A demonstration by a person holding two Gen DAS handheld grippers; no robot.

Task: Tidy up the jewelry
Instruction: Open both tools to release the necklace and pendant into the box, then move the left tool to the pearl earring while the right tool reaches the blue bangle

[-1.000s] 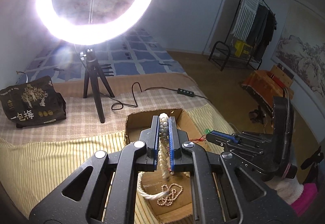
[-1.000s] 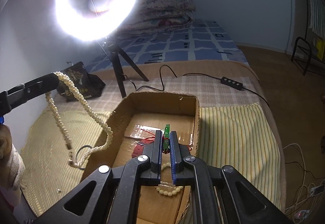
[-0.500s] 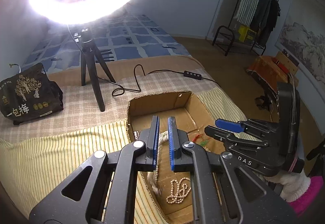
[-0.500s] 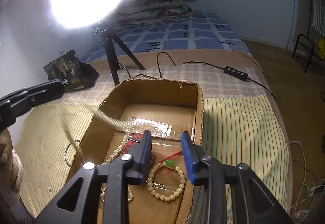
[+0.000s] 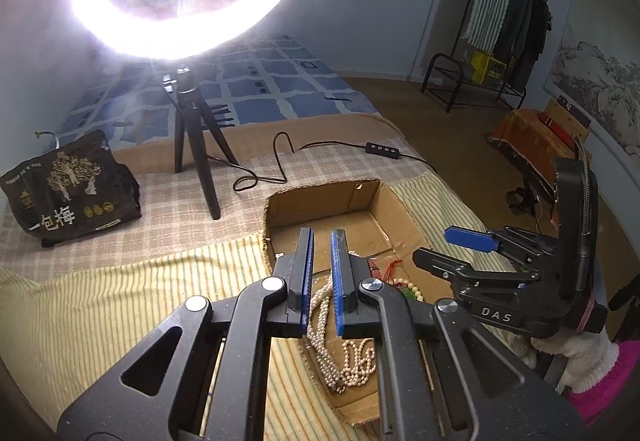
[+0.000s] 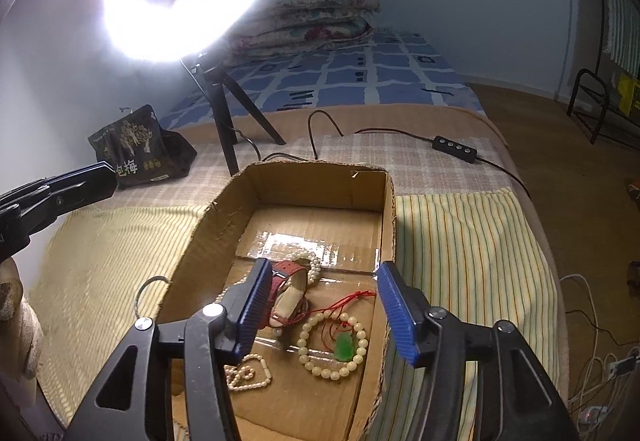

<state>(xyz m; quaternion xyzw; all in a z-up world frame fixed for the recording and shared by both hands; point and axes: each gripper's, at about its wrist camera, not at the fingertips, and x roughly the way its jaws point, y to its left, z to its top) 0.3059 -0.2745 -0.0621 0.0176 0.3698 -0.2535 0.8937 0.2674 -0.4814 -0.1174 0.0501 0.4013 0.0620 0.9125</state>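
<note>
Both grippers have let go w/in the last sec. The left gripper now stands slightly parted, empty; the pearl necklace it carried lies in the cardboard box, near end. The right gripper spreads wide above the jade pendant, dropped inside the bead bracelet. Both pieces are boxed. The necklace's long axis probably runs along the box's left wall; its clasp end points toward the left-wrist camera.
</note>
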